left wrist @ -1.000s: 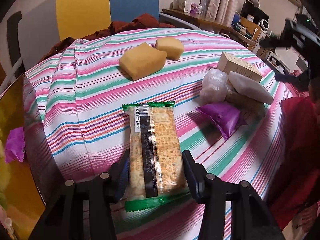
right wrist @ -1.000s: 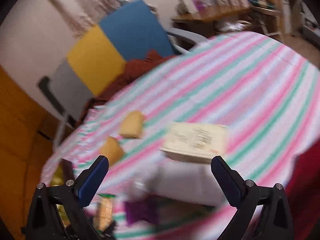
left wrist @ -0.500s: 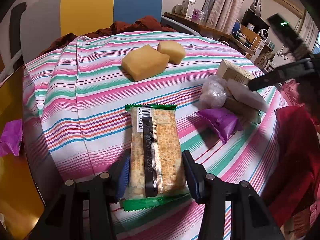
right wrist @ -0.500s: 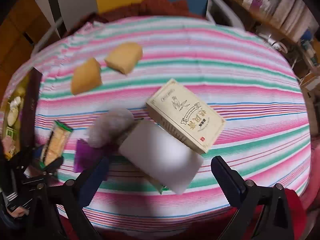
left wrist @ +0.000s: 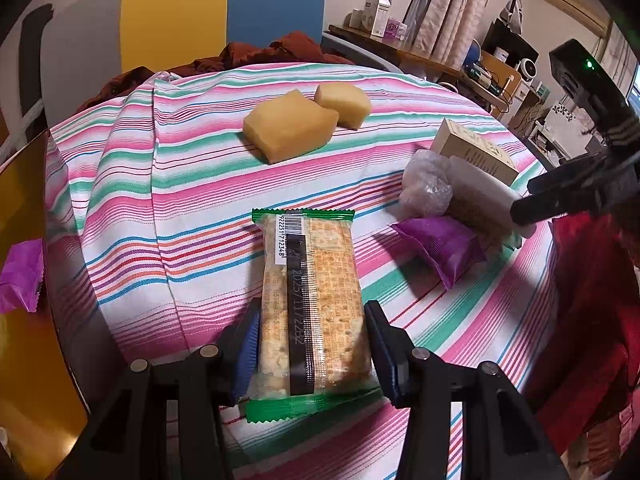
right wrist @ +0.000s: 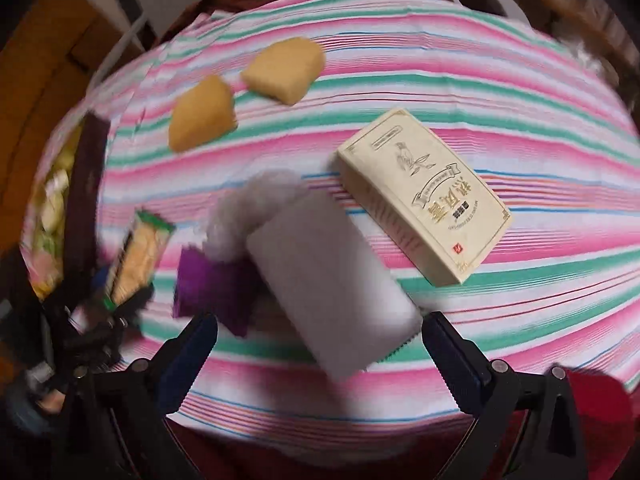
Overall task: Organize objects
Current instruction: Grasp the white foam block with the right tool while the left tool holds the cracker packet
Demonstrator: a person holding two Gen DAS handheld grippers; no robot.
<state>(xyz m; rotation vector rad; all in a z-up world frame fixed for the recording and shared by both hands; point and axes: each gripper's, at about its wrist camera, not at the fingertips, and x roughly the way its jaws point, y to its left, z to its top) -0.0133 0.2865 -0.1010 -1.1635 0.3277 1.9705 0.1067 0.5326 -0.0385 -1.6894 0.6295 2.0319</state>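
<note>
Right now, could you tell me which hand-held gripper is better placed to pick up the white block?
Right. The right hand-held gripper points down over the white block, open with fingers either side; the left hand-held gripper already clamps the cracker packet.

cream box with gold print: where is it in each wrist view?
Left wrist: cream box at right, mid-height, behind the white block.
Right wrist: cream box right of centre, lying flat and diagonal, up-right of the white block.
Shared landmark: the two yellow sponges.
</note>
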